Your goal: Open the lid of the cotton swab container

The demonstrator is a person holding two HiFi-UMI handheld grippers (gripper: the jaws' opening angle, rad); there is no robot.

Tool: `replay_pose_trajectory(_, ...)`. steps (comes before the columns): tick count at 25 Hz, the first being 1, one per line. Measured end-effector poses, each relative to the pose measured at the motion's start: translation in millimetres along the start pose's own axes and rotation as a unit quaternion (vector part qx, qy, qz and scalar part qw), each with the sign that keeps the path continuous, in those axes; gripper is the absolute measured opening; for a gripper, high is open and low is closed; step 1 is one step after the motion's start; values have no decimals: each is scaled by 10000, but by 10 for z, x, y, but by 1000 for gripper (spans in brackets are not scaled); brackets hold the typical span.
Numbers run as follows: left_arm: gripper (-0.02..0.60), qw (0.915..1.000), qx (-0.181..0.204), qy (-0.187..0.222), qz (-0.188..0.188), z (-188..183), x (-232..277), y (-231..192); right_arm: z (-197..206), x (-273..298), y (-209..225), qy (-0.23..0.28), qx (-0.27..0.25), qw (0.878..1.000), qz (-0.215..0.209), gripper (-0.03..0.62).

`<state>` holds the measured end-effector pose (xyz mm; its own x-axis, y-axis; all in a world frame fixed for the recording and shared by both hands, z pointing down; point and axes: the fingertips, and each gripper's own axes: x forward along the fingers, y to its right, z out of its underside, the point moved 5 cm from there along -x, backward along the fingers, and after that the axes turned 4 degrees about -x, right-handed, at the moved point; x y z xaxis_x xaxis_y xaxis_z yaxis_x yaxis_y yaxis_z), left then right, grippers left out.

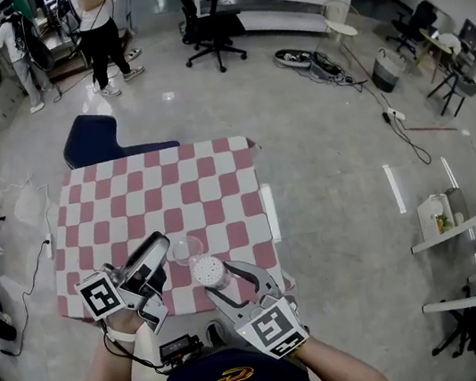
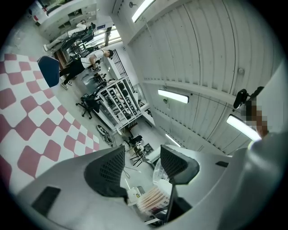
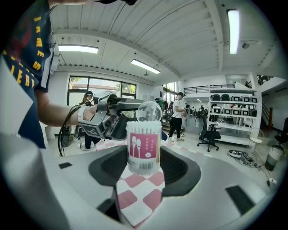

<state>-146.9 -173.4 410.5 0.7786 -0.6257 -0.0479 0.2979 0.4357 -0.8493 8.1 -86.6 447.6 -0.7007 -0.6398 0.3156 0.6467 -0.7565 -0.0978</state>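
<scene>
A person holds a pair of tongs in each hand over a bench [image 1: 132, 203] covered in a red and white checked cloth. The right tongs [image 3: 143, 167] are closed on the sides of the cotton swab container [image 3: 144, 150], holding it upright above the near edge of the bench. The left tongs [image 1: 162, 254] appear to grip the clear domed lid [image 3: 148, 112], just above and behind the container's open top.

The lid looks already off, so the opening step seems all but done. Next, the lid likely needs carrying clear and setting down on the bench.

The right gripper view shows bare swab tips at the rim and a pink label. The left gripper view looks down past the faint lid [image 2: 159, 173] onto the swabs. Only the head view shows both tongs over the bench.
</scene>
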Motion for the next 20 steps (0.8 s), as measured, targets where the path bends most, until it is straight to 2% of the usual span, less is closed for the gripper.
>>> replay_pose_trajectory(5,248,9993,-52,310,176,-80,-61,74,32,-75,217,45,334,9990,300,236)
replay_pose_trajectory(11,247,9999,84,56,110,59,-111,1,-21,-84,416,284,794,9948,563,236)
replay_pose_trajectory(15,247,9998,140,-164,37,201,-112,-34,-30,-95,544,364,905,9927,708,236)
replay_pose_trajectory(20,247,9993,139,-331,-48,356,-129,-82,200,-45,753,322,969,9894,1028,236)
